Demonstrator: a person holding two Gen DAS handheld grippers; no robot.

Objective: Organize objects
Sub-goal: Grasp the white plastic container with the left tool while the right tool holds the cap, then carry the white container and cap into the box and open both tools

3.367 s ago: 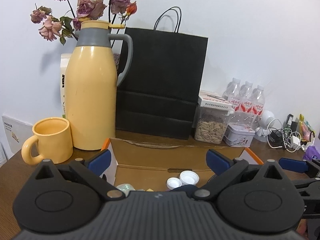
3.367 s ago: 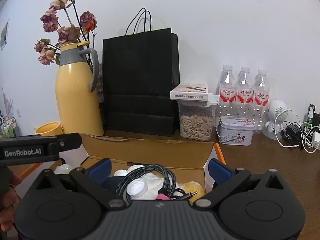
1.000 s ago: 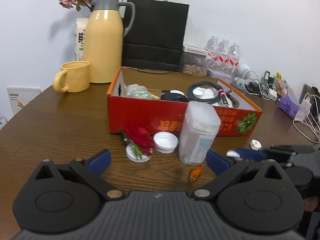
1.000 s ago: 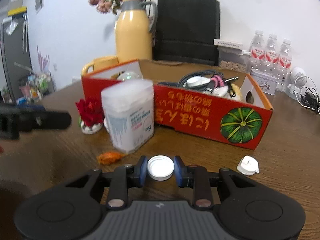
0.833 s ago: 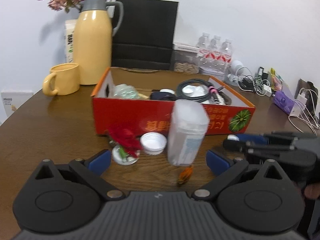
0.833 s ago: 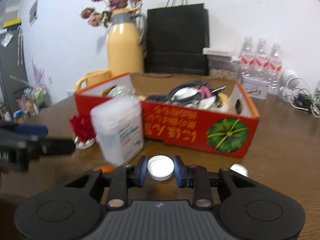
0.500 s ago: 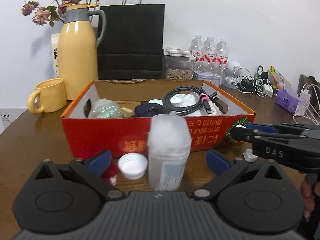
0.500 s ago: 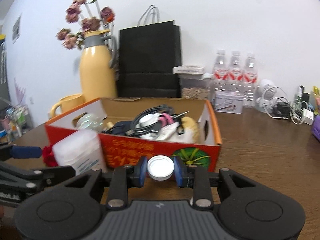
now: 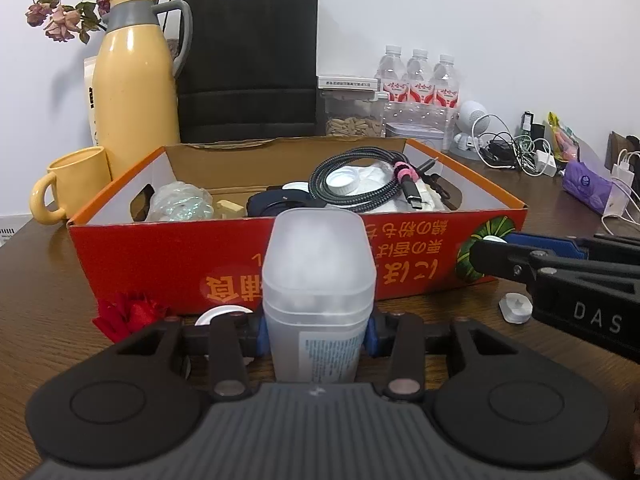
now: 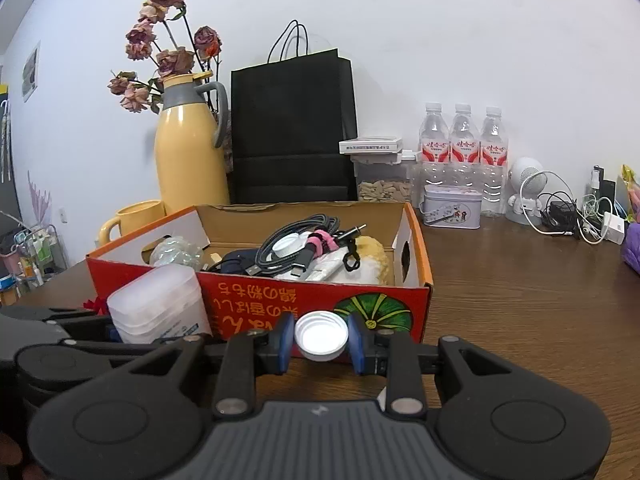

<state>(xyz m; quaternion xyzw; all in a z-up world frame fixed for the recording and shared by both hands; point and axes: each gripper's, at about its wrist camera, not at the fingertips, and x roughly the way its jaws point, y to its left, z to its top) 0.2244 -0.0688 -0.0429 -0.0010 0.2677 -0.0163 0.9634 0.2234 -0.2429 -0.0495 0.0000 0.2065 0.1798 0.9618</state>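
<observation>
Nearest, the left gripper (image 9: 318, 338) was closing its jaws on a frosted plastic container (image 9: 318, 288), its blue pads against both sides of the container, which stood upright on the table (image 9: 48, 300) just in front of the red cardboard box (image 9: 224, 268). The right gripper (image 10: 321, 342) was clamped on a white bottle cap (image 10: 321, 335), held before the box's near wall by the pumpkin print. In front of the box lay a red fabric flower (image 9: 130, 314), another white cap (image 9: 224, 315) partly hidden behind the left gripper, and a small white cap (image 9: 516, 307) towards the box's right corner. Inside the box sat a coiled braided cable (image 9: 360, 184) around a white cap, and a crumpled clear bag (image 9: 178, 200). Behind the box stood a yellow mug (image 9: 76, 184), a yellow thermos jug (image 9: 136, 84) and a black paper bag (image 9: 248, 64).
</observation>
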